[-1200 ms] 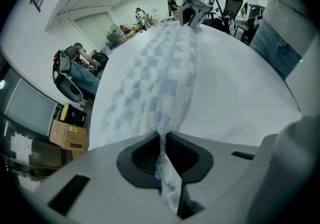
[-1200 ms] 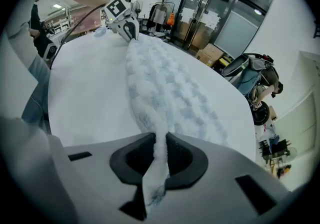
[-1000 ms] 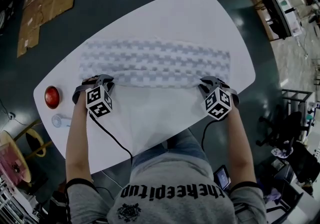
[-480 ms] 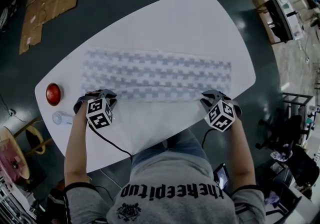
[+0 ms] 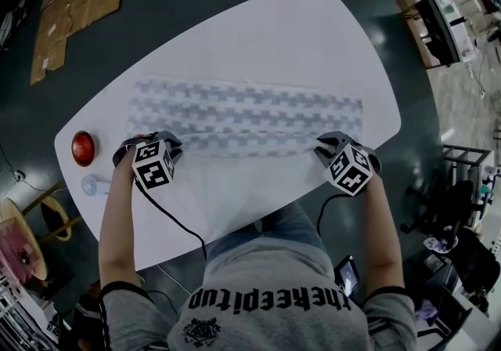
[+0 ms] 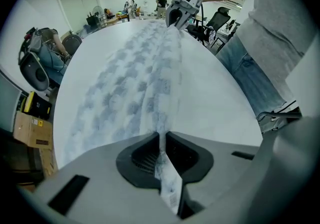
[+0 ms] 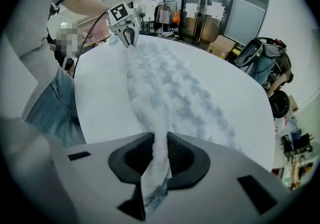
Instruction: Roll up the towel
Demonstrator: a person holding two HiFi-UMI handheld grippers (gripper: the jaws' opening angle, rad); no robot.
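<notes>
Grey-checked towel (image 5: 246, 116), near hem pinched at both ends: you are starting the first turn of the roll.

Your left gripper (image 6: 161, 140) has narrow jaws clamped on the hem, with a label tab poking out behind them. Your right gripper (image 7: 160, 140) pinches the same hem; its jaws have just been opening, and cloth fills the gap. From jaws to jaws the hem runs raised, and past it the towel lies flat on the white table (image 5: 313, 36). Next, I judge, you should tip the hem over away from you, keeping both ends even or the roll will skew. No container shows. A red dome (image 5: 82, 148) and a small clear thing (image 5: 92, 186) sit outside the left jaws, clear of the cloth.
</notes>
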